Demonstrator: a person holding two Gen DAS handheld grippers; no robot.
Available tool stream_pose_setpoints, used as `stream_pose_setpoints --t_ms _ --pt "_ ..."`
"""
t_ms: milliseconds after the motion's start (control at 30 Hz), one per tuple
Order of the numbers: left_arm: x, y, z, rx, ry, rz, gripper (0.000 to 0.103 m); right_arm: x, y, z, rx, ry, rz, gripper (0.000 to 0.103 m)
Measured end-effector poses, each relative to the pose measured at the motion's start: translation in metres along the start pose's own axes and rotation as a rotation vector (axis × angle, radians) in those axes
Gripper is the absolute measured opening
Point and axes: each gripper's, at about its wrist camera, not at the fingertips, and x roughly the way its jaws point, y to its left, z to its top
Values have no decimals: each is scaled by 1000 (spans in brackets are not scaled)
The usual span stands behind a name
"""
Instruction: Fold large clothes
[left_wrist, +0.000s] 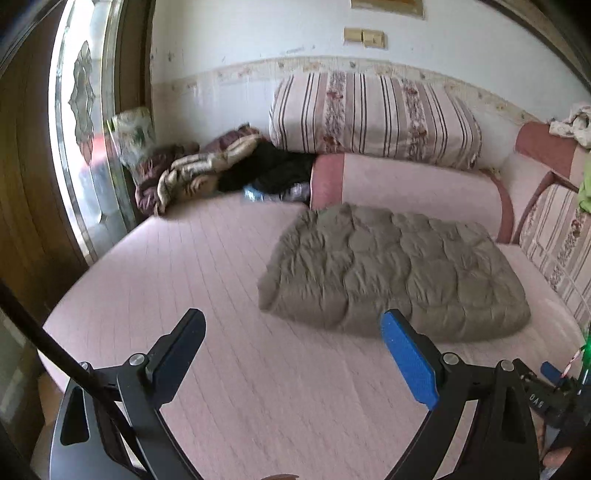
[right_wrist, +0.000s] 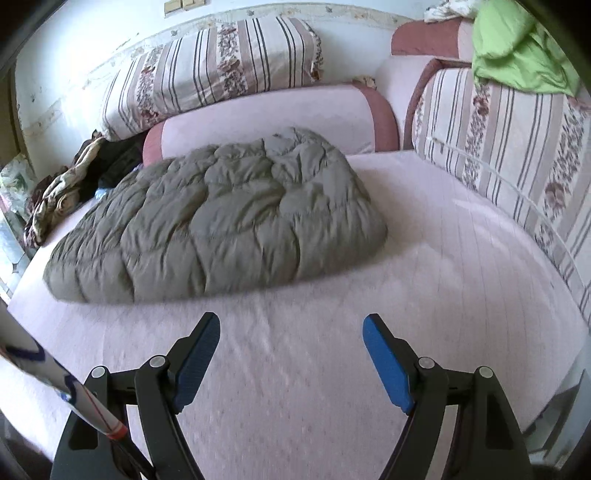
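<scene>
A grey-green quilted padded garment (left_wrist: 395, 269) lies folded into a thick rectangle on the pink mattress (left_wrist: 207, 280); it also shows in the right wrist view (right_wrist: 218, 218). My left gripper (left_wrist: 293, 325) is open and empty, held above the mattress just in front of the garment's near left corner. My right gripper (right_wrist: 291, 328) is open and empty, above the mattress (right_wrist: 443, 280) just short of the garment's near edge. Neither gripper touches the garment.
A striped floral bolster (left_wrist: 373, 114) lies on a pink cushion (left_wrist: 406, 188) along the back wall. Crumpled blankets and dark clothes (left_wrist: 221, 166) pile at the back left. A striped cushion (right_wrist: 498, 147) with a green cloth (right_wrist: 517, 51) lines the right side. A glass door (left_wrist: 85, 122) stands left.
</scene>
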Motion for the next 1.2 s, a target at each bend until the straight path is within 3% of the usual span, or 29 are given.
stream_pose_setpoints --t_ms 300,533,900,1200 --pt "-30 -21 -44 11 55 -28 96 -22 2 -51 -26 74 7 84" --pt "-49 -31 -57 18 54 -53 96 -46 9 -71 -77 49 -8 84" --pt "-54 -39 -68 46 81 -61 96 -71 20 -88 -125 66 -21 84" --pt "-42 -40 -78 68 125 -44 96 -84 23 -79 -137 57 -72 84"
